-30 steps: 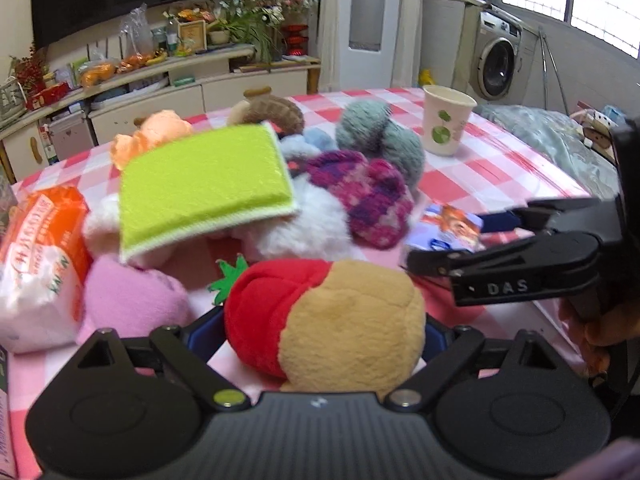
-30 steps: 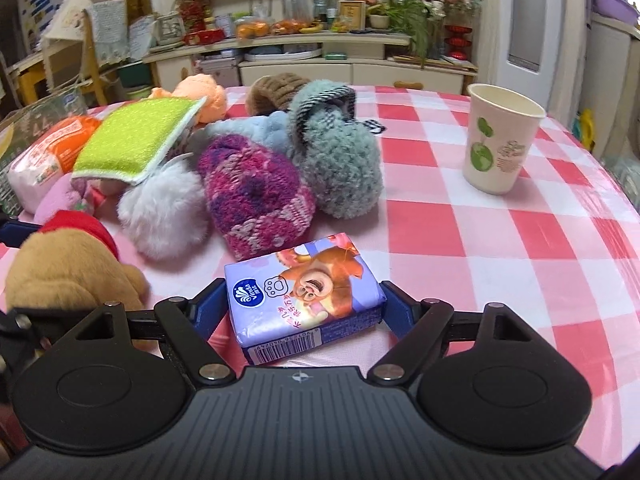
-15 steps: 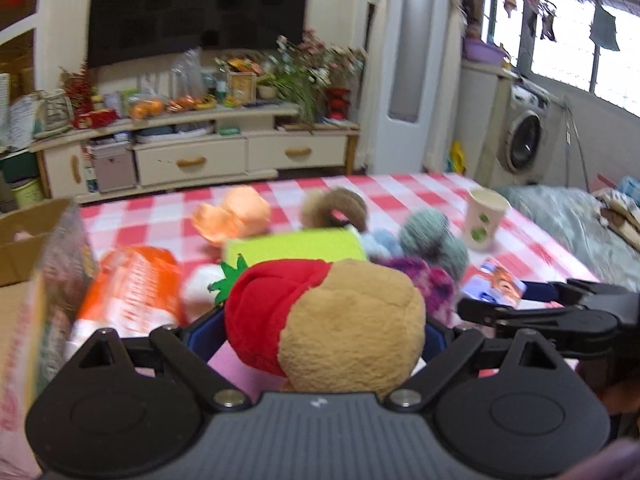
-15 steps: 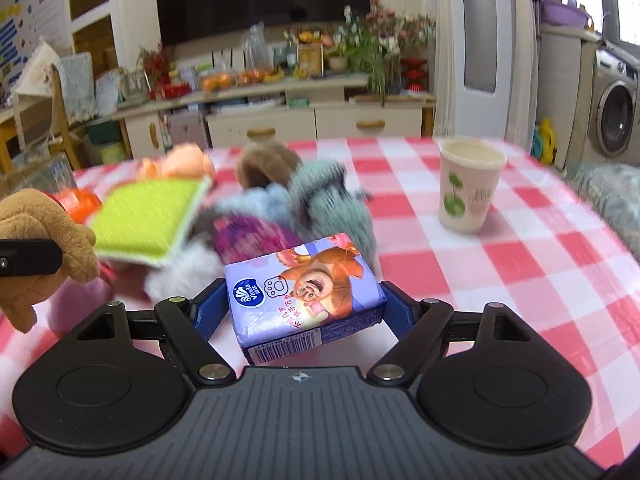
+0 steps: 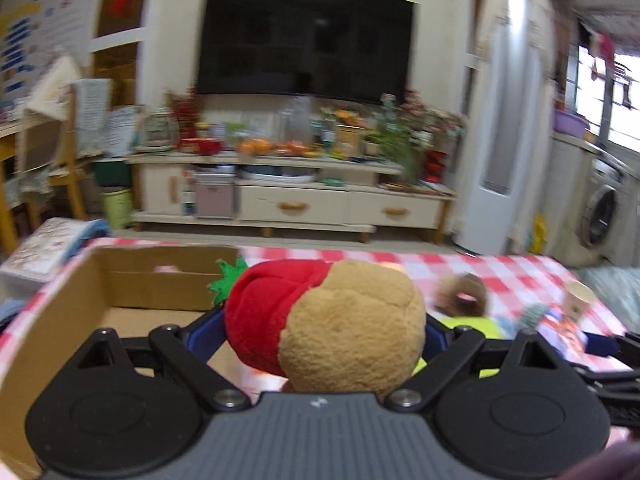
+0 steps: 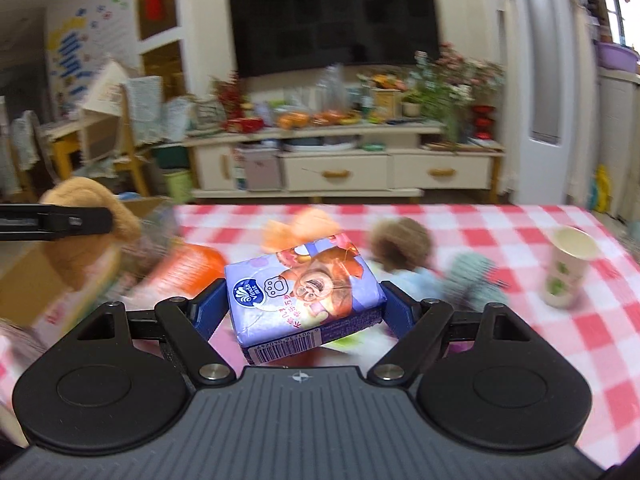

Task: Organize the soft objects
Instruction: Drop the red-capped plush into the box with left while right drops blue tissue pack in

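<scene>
- The left gripper (image 5: 326,330) is clamped on a plush toy (image 5: 332,320) with a tan body, a red cap and a green felt leaf; the blue pads press into both flanks and the toy bulges between them.
- A second ago this gripper held the toy low over the pile of soft things on the table. It has since risen and swung to the left, and an open cardboard box (image 5: 68,312) now fills the left of its view, with the toy hanging just beside and above the box's near corner.
- The right gripper (image 6: 304,304) is closed on a purple tissue pack (image 6: 302,292) printed with a cartoon bear; the pack sits tilted between the pads, barcode end toward the camera.
- This gripper has also lifted: a second ago the pack lay close to the checked tablecloth (image 6: 560,340), and now it is clear of it, with the knitted and plush items blurred beneath.
- In the right wrist view the left gripper's finger and the tan plush appear at the left edge, ahead of the tissue pack on the way to the box.
- Assessment: both items have left the pile and are in transit. The plush looks next for release into the box, which shows mostly bare floor.
- A paper cup (image 6: 568,272) stands upright to the right, well apart from both loads.
- Several soft items remain on the table, so the sorting appears far from finished.
</scene>
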`<state>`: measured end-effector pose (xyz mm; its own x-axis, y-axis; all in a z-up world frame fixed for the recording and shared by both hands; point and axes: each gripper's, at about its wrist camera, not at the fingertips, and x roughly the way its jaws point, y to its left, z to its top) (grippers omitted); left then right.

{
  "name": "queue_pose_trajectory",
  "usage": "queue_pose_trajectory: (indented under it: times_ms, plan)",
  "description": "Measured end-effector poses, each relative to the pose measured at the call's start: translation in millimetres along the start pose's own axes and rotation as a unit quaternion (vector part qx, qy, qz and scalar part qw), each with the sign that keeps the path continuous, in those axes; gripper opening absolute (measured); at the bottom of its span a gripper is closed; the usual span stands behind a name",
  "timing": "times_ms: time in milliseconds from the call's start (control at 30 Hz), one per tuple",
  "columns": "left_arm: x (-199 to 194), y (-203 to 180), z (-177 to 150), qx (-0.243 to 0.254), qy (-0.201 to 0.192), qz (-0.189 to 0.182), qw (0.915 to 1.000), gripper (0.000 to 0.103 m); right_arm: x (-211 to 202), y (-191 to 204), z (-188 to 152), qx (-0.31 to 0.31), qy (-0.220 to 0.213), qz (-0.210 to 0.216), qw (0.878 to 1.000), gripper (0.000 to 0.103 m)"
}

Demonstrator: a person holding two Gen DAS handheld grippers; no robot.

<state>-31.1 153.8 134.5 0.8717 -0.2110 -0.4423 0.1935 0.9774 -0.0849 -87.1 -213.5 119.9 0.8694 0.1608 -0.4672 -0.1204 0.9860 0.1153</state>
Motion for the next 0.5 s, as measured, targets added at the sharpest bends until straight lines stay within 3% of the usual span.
queue_pose_trajectory:
  times_ms: [200, 500]
  plan:
    - [1.8, 53.0, 5.1, -0.044, -0.005, 0.078, 0.9959, 0.093, 19.5, 52.8, 23.3, -0.035, -0.012, 0.077, 0.996, 0.1]
    - [3.5, 124.5, 3.1, -0.107, 0.005, 0.169, 0.9798, 0.094, 49.8, 131.9, 38.2, -0.11, -0.007, 0.164, 0.98, 0.101]
